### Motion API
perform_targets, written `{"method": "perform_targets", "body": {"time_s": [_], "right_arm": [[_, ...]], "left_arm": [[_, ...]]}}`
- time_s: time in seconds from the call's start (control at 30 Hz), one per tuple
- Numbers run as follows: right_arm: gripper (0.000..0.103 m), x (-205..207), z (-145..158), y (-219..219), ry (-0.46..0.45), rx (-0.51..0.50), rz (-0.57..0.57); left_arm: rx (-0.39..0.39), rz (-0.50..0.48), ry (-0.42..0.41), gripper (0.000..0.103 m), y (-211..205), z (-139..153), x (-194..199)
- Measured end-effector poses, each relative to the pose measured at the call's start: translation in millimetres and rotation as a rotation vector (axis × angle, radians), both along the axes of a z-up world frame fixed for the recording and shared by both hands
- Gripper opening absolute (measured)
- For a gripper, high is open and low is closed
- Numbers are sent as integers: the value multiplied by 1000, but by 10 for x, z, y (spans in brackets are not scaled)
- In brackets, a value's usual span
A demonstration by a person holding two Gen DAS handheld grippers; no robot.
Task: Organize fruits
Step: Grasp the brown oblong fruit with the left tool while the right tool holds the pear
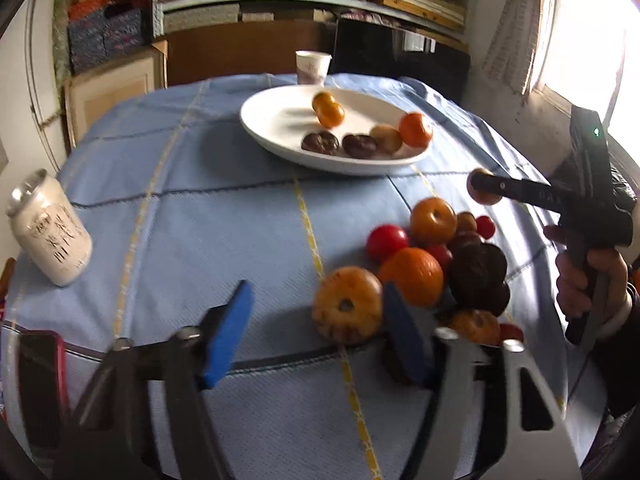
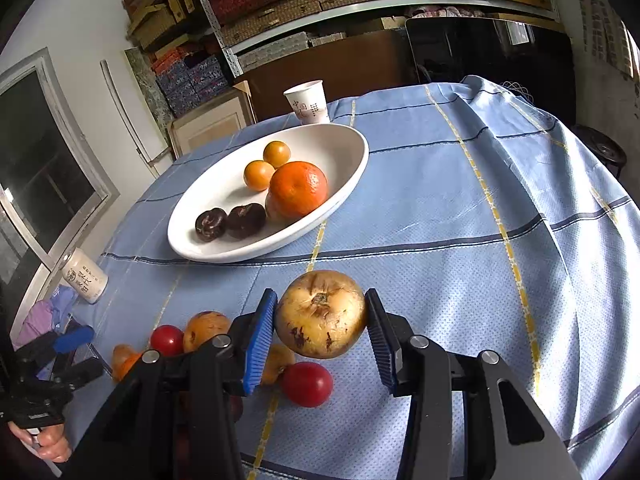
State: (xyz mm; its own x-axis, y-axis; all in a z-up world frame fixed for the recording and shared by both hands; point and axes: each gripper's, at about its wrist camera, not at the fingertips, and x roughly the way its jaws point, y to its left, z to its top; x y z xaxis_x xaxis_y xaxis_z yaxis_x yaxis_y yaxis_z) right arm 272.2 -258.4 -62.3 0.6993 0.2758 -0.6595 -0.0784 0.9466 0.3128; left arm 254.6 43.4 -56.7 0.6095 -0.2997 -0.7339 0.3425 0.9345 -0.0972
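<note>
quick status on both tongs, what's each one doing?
Left tongs: open around a ribbed orange fruit on the table, not clamped.
Right tongs: shut on a yellowish spotted fruit, lifted.

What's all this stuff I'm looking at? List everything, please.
tablecloth: one, light blue with stripes, covering the table
plate: one, white, far middle of the cloth
fruit on plate: six, three orange, two dark brown, one tan, inside plate
paper cup: one, white, behind the plate
can: one, white, cloth's left edge
loose fruit pile: roughly ten, red, orange, dark brown, near cloth
pale fruit: one, yellowish, held above the cloth
right gripper: one, black with blue pads, shut on the pale fruit
left gripper: one, black with blue pads, open around a ribbed orange fruit
</note>
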Motion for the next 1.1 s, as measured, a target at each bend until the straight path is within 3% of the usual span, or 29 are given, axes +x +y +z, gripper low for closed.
{"method": "perform_targets", "body": {"time_s": [0.17, 0.63, 0.97, 1.1], "right_arm": [[45, -3, 12, -14, 4, 12, 0], [45, -12, 9, -32, 17, 23, 0], [45, -4, -2, -30, 20, 12, -1], [45, -11, 2, -32, 13, 1, -8]], "left_arm": [[-41, -41, 27, 59, -11, -24, 5], [67, -58, 57, 59, -178, -220, 60], [67, -75, 40, 44, -225, -215, 31], [86, -72, 28, 43, -247, -209, 19]]}}
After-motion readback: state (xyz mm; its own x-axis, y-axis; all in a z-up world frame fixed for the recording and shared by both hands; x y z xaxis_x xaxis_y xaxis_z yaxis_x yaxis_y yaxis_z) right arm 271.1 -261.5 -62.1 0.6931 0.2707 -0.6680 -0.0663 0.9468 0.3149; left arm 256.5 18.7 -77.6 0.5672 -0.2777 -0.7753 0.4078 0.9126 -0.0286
